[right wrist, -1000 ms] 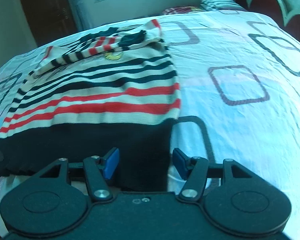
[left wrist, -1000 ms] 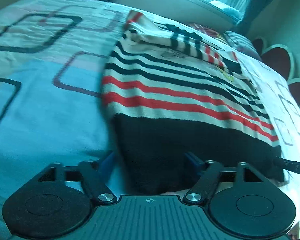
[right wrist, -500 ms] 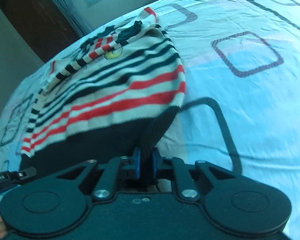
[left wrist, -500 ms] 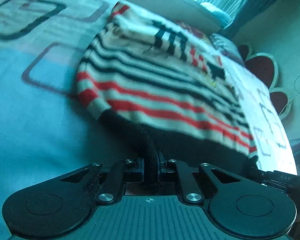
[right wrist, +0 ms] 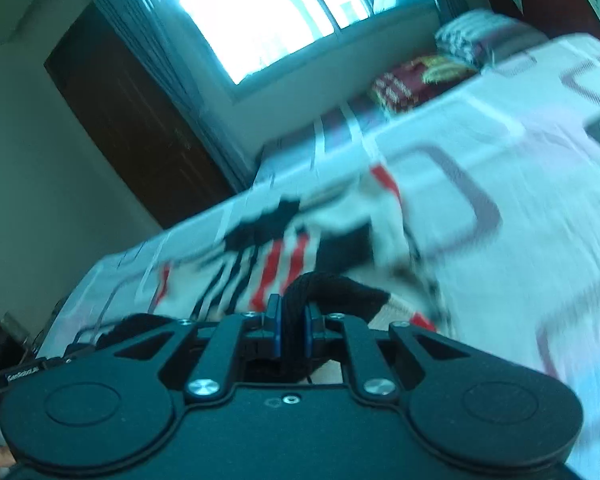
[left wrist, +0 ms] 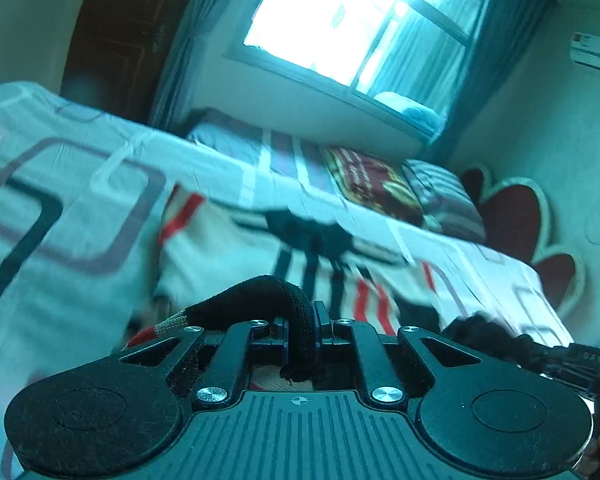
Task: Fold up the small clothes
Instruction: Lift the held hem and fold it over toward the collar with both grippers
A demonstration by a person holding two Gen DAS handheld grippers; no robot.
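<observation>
The striped sweater [left wrist: 228, 264] lies on the bed [left wrist: 52, 208], its black hem [left wrist: 268, 292] lifted at both corners, probably to fold the bottom up over the chest. The left gripper [left wrist: 300, 340] pinches one corner, the right gripper [right wrist: 291, 330] the other, keeping the edge level.

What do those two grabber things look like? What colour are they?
Both are black plastic. The left gripper has a ribbed body, two round discs, silver screws and a small crosshair mark. The right gripper looks alike but smooth-bodied, with blue pads on its fingers.
</observation>
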